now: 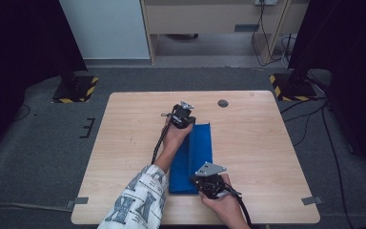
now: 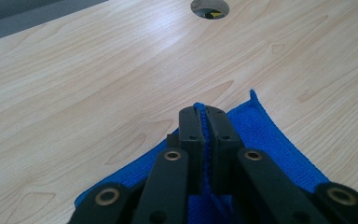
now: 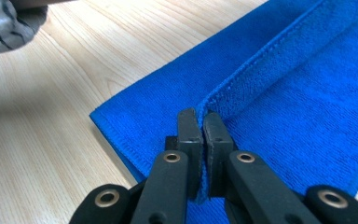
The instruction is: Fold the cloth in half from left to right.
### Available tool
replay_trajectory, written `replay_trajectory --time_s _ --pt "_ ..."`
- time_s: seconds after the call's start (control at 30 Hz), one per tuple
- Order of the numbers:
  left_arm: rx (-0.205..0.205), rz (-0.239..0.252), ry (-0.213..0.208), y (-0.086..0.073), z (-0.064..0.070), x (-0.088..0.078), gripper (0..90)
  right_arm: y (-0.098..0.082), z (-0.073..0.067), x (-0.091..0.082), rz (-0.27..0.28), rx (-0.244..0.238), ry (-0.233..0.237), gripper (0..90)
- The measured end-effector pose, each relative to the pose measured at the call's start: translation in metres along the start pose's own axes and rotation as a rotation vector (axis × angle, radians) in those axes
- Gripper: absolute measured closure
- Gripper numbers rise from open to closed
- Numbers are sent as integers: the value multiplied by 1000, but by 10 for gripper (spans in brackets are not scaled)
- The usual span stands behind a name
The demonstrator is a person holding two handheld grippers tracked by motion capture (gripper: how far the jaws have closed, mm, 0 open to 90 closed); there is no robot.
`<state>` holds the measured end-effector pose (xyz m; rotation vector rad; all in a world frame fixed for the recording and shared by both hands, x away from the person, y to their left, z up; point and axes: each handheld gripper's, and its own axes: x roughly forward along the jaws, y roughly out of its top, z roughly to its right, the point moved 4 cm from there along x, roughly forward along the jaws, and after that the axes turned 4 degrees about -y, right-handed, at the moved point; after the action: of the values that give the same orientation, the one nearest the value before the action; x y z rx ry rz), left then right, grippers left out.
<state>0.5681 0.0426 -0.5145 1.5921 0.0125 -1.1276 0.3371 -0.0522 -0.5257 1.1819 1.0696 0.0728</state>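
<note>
blue cloth (image 1: 201, 152) | edge pinched in left hand-held gripper (image 2: 204, 119) | also right hand-held gripper (image 3: 200, 122)

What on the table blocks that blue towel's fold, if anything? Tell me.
Nothing visible does. The left gripper and right gripper are each shut on an edge of the blue towel. The bare table lies beside it; the round hole sits apart, beyond the towel's far end.

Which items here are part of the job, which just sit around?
In the job:
blue cloth
left gripper, pinching its far edge
right gripper, pinching its near edge

Just there:
table
round cable hole
</note>
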Motion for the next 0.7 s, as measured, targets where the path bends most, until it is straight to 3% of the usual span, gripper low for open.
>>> replay_trajectory --time_s 0.23,0.33,0.5,0.7 --pt "2 3 -6 2 3 2 854 -6 5 -3 2 16 -5 883" --pt "-14 14 -19 4 6 4 854 -7 6 -5 1 17 -4 883" --pt "2 1 -14 4 13 10 853 -8 10 -10 2 31 -1 882" --pt "-5 -14 -17 2 17 18 853 -14 15 -11 -13 48 -4 880"
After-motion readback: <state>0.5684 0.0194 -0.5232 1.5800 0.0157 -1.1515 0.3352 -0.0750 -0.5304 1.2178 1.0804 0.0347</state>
